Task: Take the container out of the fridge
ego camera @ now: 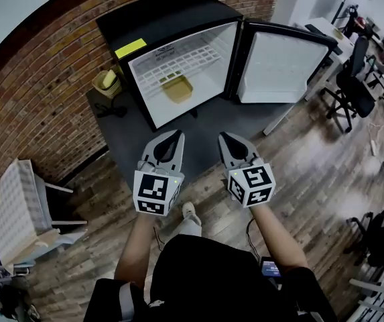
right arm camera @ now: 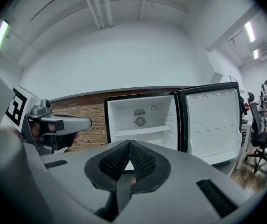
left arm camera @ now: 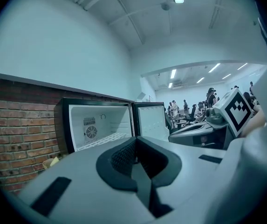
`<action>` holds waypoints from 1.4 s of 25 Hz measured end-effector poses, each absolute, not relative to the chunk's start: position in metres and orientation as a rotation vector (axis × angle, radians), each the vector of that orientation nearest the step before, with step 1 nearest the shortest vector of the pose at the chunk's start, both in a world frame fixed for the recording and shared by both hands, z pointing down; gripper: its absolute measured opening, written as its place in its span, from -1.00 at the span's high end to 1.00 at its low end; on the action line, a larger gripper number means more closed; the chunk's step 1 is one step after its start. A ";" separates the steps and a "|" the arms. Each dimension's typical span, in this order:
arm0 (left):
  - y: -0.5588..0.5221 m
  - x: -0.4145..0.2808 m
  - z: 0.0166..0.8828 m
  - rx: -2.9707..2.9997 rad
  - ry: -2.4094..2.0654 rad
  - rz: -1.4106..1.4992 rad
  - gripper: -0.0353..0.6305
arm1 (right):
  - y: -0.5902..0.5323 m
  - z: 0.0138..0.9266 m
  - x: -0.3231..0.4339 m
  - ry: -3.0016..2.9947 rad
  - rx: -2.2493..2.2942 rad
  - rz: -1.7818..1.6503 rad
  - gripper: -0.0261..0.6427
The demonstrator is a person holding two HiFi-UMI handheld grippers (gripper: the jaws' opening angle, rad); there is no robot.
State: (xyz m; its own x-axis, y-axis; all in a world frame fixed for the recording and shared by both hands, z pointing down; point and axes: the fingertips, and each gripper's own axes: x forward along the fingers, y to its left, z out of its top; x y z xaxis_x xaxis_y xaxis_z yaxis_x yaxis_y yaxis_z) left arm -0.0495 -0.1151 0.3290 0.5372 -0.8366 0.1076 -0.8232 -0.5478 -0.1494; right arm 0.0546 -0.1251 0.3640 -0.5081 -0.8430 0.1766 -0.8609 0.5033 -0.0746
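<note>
My left claw (ego camera: 176,135) and right claw (ego camera: 224,137) are both pinched closed on nothing, side by side. Ahead of them, well apart, stands the fridge (ego camera: 178,19) with its door (ego camera: 279,66) swung open beyond the right claw. The yellow container (ego camera: 177,88) sits inside the white compartment, roughly in line with the left claw.

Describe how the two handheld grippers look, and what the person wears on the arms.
Both the left gripper and right gripper are light grey shells tapering to a point, with black mesh-textured pads. Each carries a white cube printed with black square markers. The person wears a black short-sleeved top.
</note>
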 end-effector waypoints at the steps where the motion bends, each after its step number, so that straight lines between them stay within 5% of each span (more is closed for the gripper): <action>1: -0.126 -0.052 0.331 -2.688 1.461 -0.257 0.85 | -0.135 0.364 0.053 -2.619 1.496 0.237 0.80; 35: -0.260 -0.060 0.404 -2.936 1.270 -0.375 0.85 | -0.280 0.398 0.019 -2.494 1.567 0.327 0.80</action>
